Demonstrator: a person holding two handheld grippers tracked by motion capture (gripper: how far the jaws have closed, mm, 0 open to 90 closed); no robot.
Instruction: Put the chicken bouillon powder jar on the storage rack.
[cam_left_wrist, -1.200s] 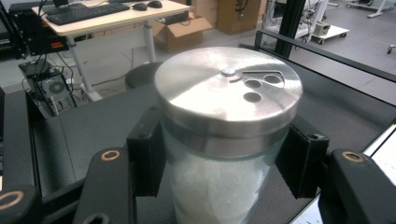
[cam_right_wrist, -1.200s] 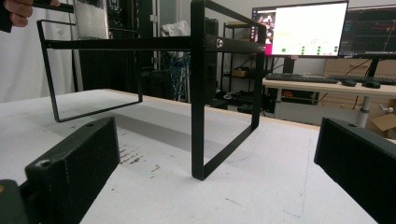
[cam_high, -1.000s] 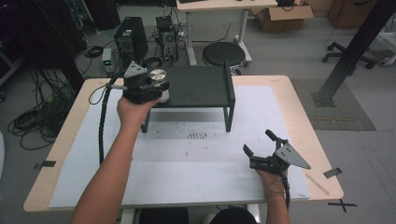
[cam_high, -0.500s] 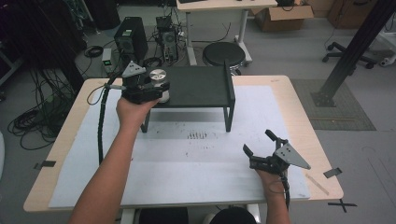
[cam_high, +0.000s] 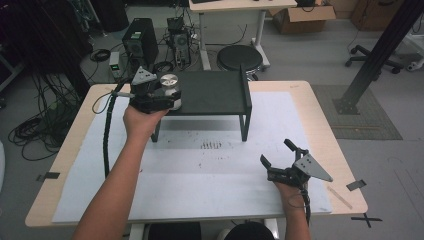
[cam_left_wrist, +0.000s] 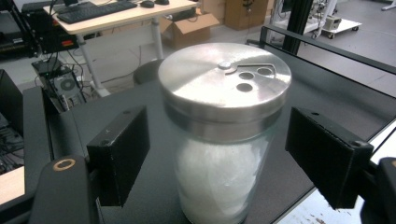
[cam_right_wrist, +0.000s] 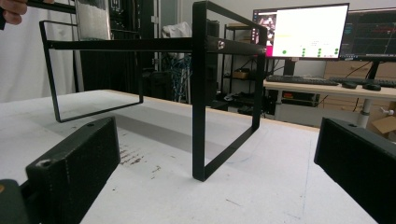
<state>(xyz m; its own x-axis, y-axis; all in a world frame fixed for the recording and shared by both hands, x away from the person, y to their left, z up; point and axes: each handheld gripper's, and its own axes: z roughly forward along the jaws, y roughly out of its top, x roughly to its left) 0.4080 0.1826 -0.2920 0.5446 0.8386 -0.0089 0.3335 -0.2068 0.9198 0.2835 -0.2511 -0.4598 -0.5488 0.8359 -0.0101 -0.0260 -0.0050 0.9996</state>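
Left tongs (cam_left_wrist: 219, 154) have just been opening; their pads stand clear of the glass shaker (cam_left_wrist: 224, 130), half full of white powder under a steel lid, standing on the black rack (cam_high: 215, 92) upper left of centre. Right tongs (cam_high: 280, 160), released and empty, rest on the surface (cam_high: 200, 175) at lower right.

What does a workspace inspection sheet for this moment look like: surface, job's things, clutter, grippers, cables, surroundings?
Surface: table under white paper, with dark specks at its middle.
Job's things: glass shaker with a metal lid and white contents stands upright on the black shelf, at its left end.
Clutter: tape strips at the table's edges.
Grippers: left gripper has just been opening, jaws either side of the shaker, gaps visible; right gripper open, nothing between its jaws, low over the paper.
Cables: black cable trails from the left gripper.
Surroundings: stool, desks, computer towers, floor wiring, monitors.
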